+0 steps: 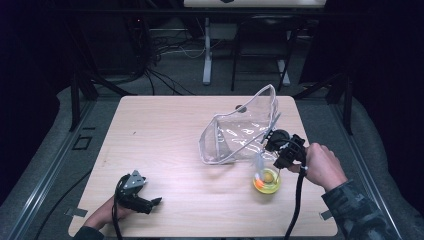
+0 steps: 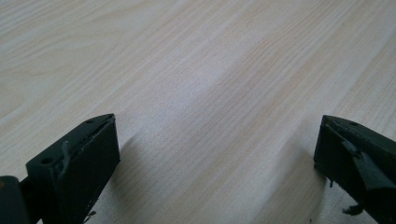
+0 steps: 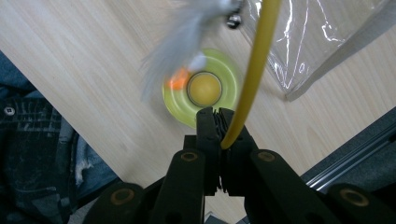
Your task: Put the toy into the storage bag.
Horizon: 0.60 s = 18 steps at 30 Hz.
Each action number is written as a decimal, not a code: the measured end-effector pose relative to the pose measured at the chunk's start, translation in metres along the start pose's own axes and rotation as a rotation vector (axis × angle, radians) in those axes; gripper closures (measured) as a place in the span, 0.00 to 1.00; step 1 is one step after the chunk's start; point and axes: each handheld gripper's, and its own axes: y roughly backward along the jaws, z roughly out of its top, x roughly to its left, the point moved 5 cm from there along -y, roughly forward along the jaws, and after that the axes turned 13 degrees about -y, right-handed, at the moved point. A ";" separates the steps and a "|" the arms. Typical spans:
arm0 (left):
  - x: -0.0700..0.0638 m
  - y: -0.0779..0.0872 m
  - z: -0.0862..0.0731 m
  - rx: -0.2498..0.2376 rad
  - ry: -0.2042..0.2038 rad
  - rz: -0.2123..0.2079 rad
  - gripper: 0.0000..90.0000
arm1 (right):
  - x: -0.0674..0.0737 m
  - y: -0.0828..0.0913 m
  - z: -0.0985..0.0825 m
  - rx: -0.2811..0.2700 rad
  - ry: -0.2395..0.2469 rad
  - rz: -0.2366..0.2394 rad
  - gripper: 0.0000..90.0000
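- The fingers (image 3: 208, 135) of my right gripper (image 3: 219, 140) are pressed together on a thin yellow rod (image 3: 254, 70), which comes out from between them and runs up past the clear plastic pouch (image 3: 322, 32).
- No earlier look is at hand, so I say only that the pads pinch the rod now.
- From the rod's far end hangs a blurred grey feather (image 3: 180, 35) with a small bell (image 3: 233, 18) beside it; this looks like a cat teaser wand.
- Taking the pouch (image 1: 242, 130) as my landmark: the round yellow-green toy (image 1: 266, 181) with an orange ball inside sits on the table (image 1: 165, 130) just in front of the pouch's near right corner.
- My right gripper (image 1: 285, 147) is at that same corner, just above the round toy.
- My left gripper (image 1: 137, 192) rests well apart from the pouch, toward the near left of the table.
- Its 2 fingers (image 2: 77, 163) stand wide apart over bare wood, with nothing between them.
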 end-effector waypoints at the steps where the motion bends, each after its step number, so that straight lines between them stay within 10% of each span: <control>1: 0.000 0.000 0.000 0.000 0.000 0.000 0.00 | 0.000 0.000 0.000 0.000 0.000 0.000 0.98; 18: 0.000 0.000 0.000 0.001 -0.003 0.000 0.00 | 0.003 0.027 0.009 -0.045 0.024 -0.016 0.98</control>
